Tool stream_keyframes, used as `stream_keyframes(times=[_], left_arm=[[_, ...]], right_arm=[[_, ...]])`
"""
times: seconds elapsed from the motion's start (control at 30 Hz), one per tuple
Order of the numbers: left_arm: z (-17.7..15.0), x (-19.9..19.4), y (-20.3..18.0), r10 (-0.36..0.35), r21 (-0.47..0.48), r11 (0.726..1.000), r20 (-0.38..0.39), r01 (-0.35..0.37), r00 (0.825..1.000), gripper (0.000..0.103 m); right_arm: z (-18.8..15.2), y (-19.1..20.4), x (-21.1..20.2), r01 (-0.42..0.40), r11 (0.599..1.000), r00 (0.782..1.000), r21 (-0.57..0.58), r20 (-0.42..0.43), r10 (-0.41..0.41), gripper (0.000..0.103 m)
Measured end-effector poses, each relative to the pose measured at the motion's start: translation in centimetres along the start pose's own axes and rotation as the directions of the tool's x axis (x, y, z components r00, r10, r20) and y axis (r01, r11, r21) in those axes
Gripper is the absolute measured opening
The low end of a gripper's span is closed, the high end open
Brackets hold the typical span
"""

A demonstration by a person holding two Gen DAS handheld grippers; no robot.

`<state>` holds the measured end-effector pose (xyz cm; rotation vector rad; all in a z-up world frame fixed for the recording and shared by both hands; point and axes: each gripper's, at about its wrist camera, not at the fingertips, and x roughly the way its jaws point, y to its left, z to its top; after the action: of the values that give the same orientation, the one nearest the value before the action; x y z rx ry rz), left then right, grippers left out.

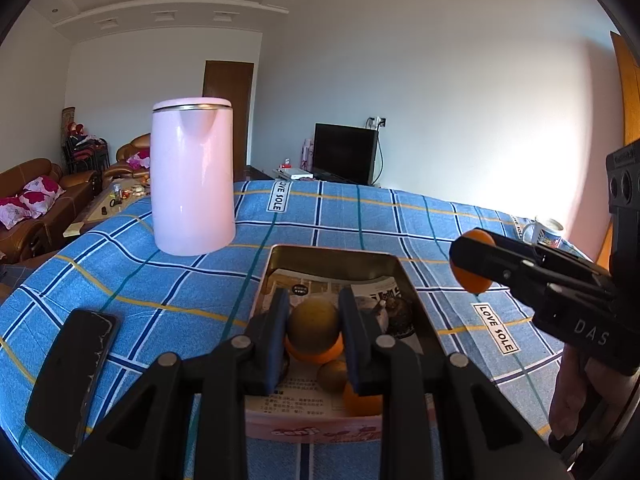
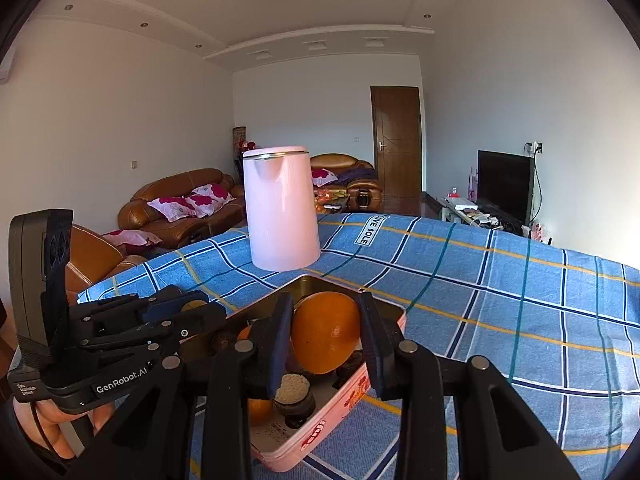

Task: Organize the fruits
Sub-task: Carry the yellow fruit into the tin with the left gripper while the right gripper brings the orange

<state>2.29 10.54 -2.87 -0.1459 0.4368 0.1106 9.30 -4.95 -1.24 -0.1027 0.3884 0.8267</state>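
Observation:
A pink tin box (image 1: 394, 268) (image 2: 344, 396) lined with paper sits on the blue plaid cloth and holds oranges, a kiwi (image 1: 334, 374) and dark items. My left gripper (image 1: 314, 328) is shut on a brownish-green round fruit (image 1: 313, 326) just above the box. In the right wrist view it shows at the left (image 2: 188, 312). My right gripper (image 2: 326, 334) is shut on an orange (image 2: 326, 332) and holds it over the box's right side; it also shows in the left wrist view (image 1: 474, 260) at the right.
A pink kettle (image 1: 192, 176) (image 2: 282, 208) stands on the cloth behind the box. A black phone (image 1: 72, 376) lies at the left. A mug (image 1: 546, 232) stands at the far right. Sofas, a door and a TV lie beyond the table.

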Motion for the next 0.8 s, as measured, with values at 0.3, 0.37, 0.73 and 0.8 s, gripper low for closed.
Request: stream_keyframes(times=[0.3, 0.37, 0.73, 0.8], left_arm=[[-0.4, 0.5, 1.1, 0.007, -0.016, 1.000, -0.017, -0.007, 1.000, 0.027], [-0.5, 0.4, 1.3, 0.008, -0.019, 1.000, -0.018, -0.009, 1.000, 0.027], [-0.8, 1.0, 1.8, 0.005, -0.022, 1.000, -0.051, -0.006, 0.999, 0.027], [-0.9, 1.3, 1.9, 0.005, -0.025, 1.000, -0.064, -0.007, 0.998, 0.027]], right_arm=[[-1.1, 1.2, 2.7, -0.006, 1.000, 0.998, -0.012, -0.069, 0.005, 0.035], [-1.2, 1.4, 2.9, -0.004, 1.000, 0.997, -0.016, -0.077, 0.003, 0.035], [-1.6, 1.9, 3.9, 0.011, 1.000, 0.995, -0.027, -0.103, -0.014, 0.035], [-1.7, 1.9, 4.1, 0.010, 1.000, 0.994, -0.026, -0.110, -0.013, 0.035]])
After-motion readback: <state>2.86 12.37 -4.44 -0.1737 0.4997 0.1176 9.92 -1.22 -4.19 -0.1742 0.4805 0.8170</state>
